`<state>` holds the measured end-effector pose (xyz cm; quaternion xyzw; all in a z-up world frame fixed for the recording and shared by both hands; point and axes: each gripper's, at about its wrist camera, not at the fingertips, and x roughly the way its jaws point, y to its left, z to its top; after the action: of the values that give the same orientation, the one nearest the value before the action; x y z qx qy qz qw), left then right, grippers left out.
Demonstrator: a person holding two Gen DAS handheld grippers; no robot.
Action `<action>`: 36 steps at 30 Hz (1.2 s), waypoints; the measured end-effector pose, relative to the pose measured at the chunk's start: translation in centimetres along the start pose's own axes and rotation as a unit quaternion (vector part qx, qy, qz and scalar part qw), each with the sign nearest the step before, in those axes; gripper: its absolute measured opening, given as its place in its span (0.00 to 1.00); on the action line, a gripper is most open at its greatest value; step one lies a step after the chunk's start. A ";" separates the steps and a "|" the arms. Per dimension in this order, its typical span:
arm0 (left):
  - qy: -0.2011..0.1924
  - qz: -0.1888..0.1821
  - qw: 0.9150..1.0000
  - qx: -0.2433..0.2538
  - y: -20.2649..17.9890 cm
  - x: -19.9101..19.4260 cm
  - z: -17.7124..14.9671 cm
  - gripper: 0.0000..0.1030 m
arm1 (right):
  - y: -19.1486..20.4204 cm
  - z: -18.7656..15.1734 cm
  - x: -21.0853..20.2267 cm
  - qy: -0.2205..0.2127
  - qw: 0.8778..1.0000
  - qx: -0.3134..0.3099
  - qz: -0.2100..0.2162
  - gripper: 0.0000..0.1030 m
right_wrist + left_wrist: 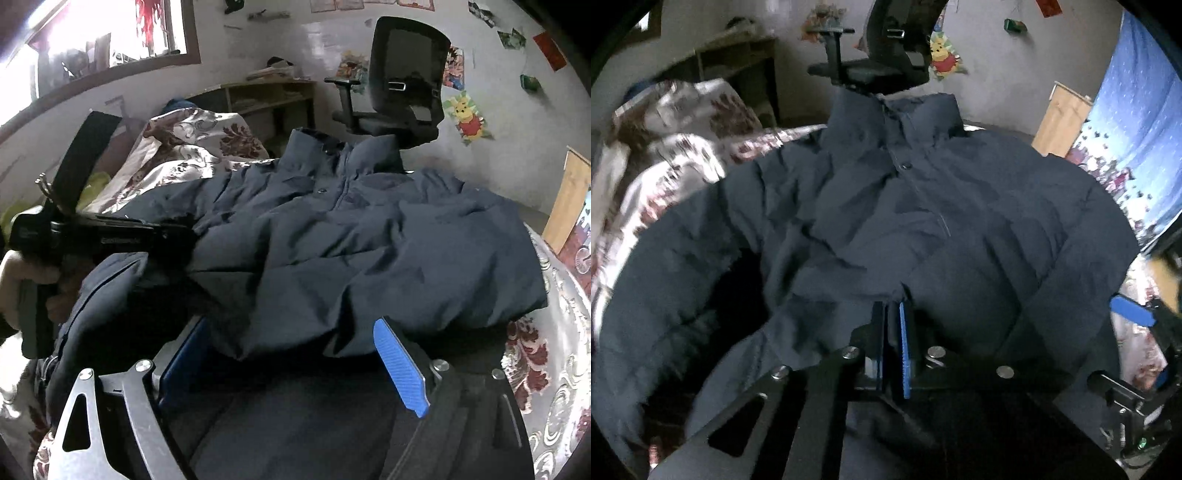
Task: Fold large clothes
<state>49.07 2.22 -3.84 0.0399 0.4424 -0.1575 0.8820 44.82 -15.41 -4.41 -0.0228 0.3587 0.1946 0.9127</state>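
A large dark navy padded jacket (905,221) lies front up on a floral bedspread, collar at the far end; it also fills the right wrist view (351,236). My left gripper (892,310) is shut on the jacket's near hem fold, blue pads pressed together. My right gripper (291,332) is open, its blue fingers (400,369) straddling the jacket's near edge without pinching it. The left gripper and the hand holding it show at the left of the right wrist view (110,236). The right gripper shows at the right edge of the left wrist view (1134,314).
The floral bedspread (665,155) is bunched at the far left of the bed. A black office chair (402,81) stands beyond the collar. A wooden shelf (269,96) is against the wall, a wooden board (1060,122) and blue curtain (1137,110) at right.
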 end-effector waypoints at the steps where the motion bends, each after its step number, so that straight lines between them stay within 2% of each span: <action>1: -0.014 0.013 1.000 0.006 -0.2 -0.6 0.2 0.06 | 0.0 0.0 -0.1 -0.002 1.000 -0.001 -0.002 0.87; 5: -0.067 0.054 0.996 -0.002 0.9 -3.4 2.1 0.05 | -0.4 0.6 -0.9 -0.015 1.000 -0.006 -0.026 0.87; 8: -0.078 0.089 0.993 -0.001 2.5 -4.3 3.2 0.05 | -1.2 1.7 -0.8 -0.021 0.997 -0.001 -0.075 0.88; 12: -0.053 0.104 0.993 -0.008 3.9 -2.7 3.2 0.05 | -2.5 3.7 0.4 -0.039 0.995 0.018 -0.095 0.88; 16: -0.031 0.138 0.990 -0.002 4.4 -0.2 2.2 0.05 | -3.9 5.3 3.3 -0.038 0.995 0.037 -0.089 0.88; 19: -0.004 0.152 0.988 0.000 4.8 1.9 1.7 0.05 | -4.8 5.7 6.1 -0.007 0.995 0.050 -0.083 0.88; 22: 0.016 0.155 0.988 0.008 5.0 3.2 1.2 0.05 | -5.9 4.8 9.2 0.042 0.993 0.078 -0.074 0.88; 25: 0.020 0.142 0.990 -0.002 5.4 3.4 0.9 0.06 | -6.0 4.1 10.1 0.048 0.993 0.083 -0.075 0.89; 27: 0.009 0.135 0.991 -0.021 6.0 2.7 0.6 0.10 | -5.8 3.9 9.6 0.039 0.993 0.084 -0.079 0.89; 31: 0.000 0.136 0.989 -0.052 7.0 1.0 0.6 0.26 | -5.3 4.0 8.2 0.024 0.993 0.095 -0.070 0.89; 33: -0.008 0.135 0.988 -0.071 7.3 -0.1 0.6 0.43 | -4.6 4.2 7.1 0.013 0.994 0.096 -0.060 0.90; 34: -0.015 0.132 0.988 -0.083 7.6 -0.9 0.5 0.59 | -4.5 4.5 6.9 0.009 0.994 0.094 -0.057 0.94; 35: -0.022 0.130 0.987 -0.092 7.7 -1.6 0.4 0.69 | -4.0 4.7 6.5 0.002 0.994 0.092 -0.055 0.96; 36: -0.032 0.127 0.986 -0.104 8.0 -2.5 0.2 0.71 | -3.4 5.0 5.9 -0.008 0.995 0.087 -0.049 0.99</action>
<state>50.31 10.41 -2.27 -0.0011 0.4196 0.0010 0.9077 53.21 -15.65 -4.96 0.0405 0.3656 0.1177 0.9224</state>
